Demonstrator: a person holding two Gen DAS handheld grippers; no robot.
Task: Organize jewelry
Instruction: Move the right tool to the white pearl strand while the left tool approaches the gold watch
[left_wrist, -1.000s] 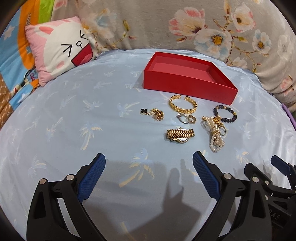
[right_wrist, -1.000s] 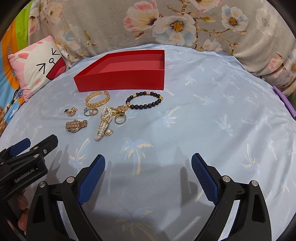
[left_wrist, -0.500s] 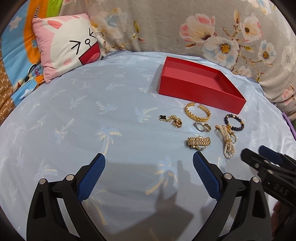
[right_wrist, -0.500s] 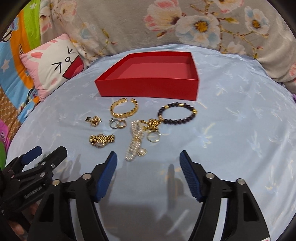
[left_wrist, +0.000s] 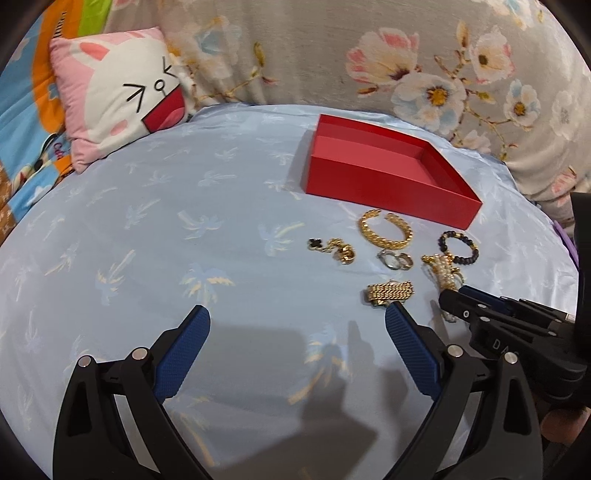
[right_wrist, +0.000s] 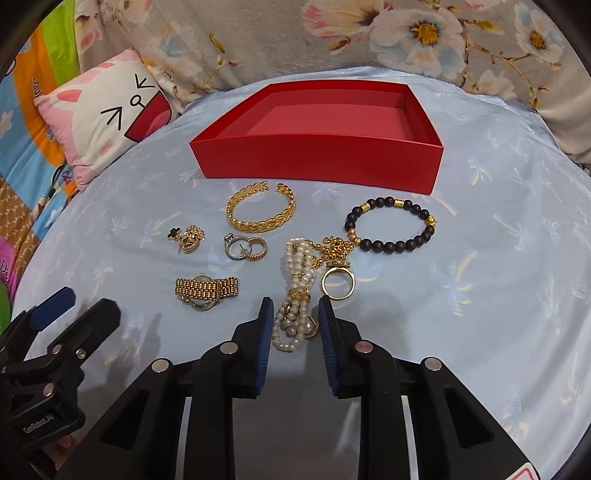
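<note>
Closing from wide open a second ago, the right gripper has advanced until its fingers bracket the pearl bracelet's near end, though whether the pads already pinch it is hard to tell. The left gripper hangs wide open, holding nothing. Beyond, all the jewelry lies on the bed and the red box is empty, so sorting has barely started.

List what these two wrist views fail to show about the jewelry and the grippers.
- Pearl strand: its near end sits between the right gripper fingers; pad contact is unclear in the right wrist view, and hidden by that gripper in the left.
- Watch: dial too small to read.
- Red box: near floor hidden by its front wall.
</note>
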